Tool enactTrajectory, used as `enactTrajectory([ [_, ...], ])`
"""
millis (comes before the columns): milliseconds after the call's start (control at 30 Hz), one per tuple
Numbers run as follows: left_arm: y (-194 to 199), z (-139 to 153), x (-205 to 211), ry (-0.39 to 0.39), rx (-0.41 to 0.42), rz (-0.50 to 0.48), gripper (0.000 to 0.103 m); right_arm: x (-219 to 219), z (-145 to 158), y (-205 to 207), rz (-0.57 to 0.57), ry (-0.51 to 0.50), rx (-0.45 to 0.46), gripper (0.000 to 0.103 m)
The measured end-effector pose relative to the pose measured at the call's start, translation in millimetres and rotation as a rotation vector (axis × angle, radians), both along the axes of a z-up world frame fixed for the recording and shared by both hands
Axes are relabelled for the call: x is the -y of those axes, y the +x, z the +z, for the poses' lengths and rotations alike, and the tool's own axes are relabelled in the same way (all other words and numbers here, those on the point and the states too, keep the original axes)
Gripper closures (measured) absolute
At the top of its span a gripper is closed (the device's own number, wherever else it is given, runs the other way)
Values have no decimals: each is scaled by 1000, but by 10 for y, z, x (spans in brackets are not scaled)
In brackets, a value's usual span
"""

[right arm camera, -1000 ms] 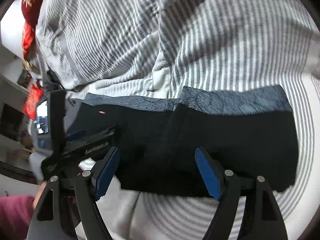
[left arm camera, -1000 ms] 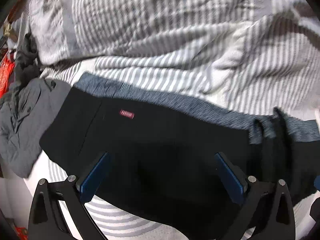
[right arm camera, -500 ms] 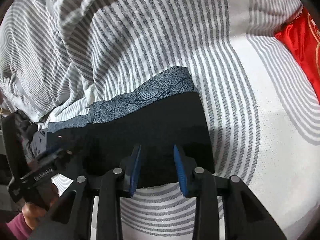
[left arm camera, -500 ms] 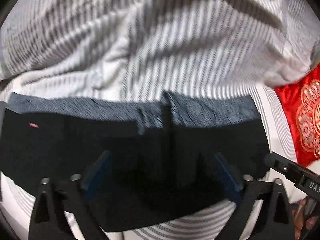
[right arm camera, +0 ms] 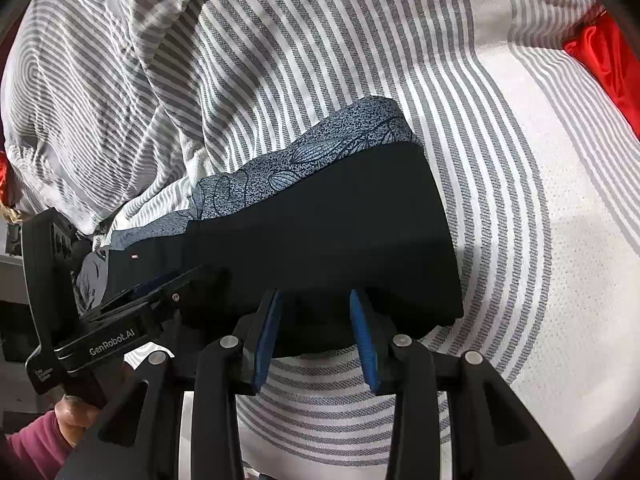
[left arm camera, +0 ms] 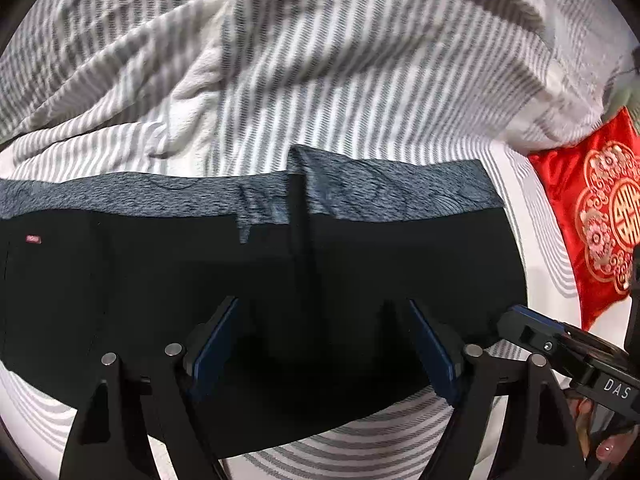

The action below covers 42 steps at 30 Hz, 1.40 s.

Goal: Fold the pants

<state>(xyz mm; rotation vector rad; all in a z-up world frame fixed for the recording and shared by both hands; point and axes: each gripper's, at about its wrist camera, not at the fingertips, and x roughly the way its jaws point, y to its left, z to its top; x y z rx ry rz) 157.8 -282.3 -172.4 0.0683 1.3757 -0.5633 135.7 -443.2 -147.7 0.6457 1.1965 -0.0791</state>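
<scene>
The left gripper (left arm camera: 324, 348) is hovering with its blue pads spread wide over the near edge of the black pants (left arm camera: 280, 280), grasping nothing, while the right gripper (right arm camera: 316, 336) is sitting at the pants' near right corner with its jaws only partly parted; whether it is pinching the cloth I cannot tell. The pants are lying flat across the striped bed sheet (right arm camera: 500, 240), patterned grey-blue band along their far edge, with the rumpled striped duvet (left arm camera: 280, 60) beyond and a red embroidered cushion (left arm camera: 600, 216) at the bed's right edge.

Black left gripper (left arm camera: 324, 344) and right gripper (right arm camera: 316, 336) carry blue pads, silver screws, white "GenRobot.AI" lettering.
</scene>
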Motion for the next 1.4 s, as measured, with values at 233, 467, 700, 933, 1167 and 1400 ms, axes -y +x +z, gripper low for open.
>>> enactTrajectory([
  [233,-42,-37,4,-54,-2,-26,77,46,20,-64,-27,17,11,63],
  [467,-131,226,-67,-95,24,-42,78,53,82,-149,-30,24,12,63],
  [700,-368,-7,-160,-41,-18,-65,85,-2,-39,-262,-24,36,-29,63],
  [933,-452,-66,-221,-25,8,-57,85,-84,-154,-328,-14,45,-61,63],
  [1167,-448,65,-196,13,5,-56,36,9,4,-382,-37,50,-43,61],
  [1400,-486,247,-245,-34,45,1,24,67,41,-500,-45,70,-43,61],
])
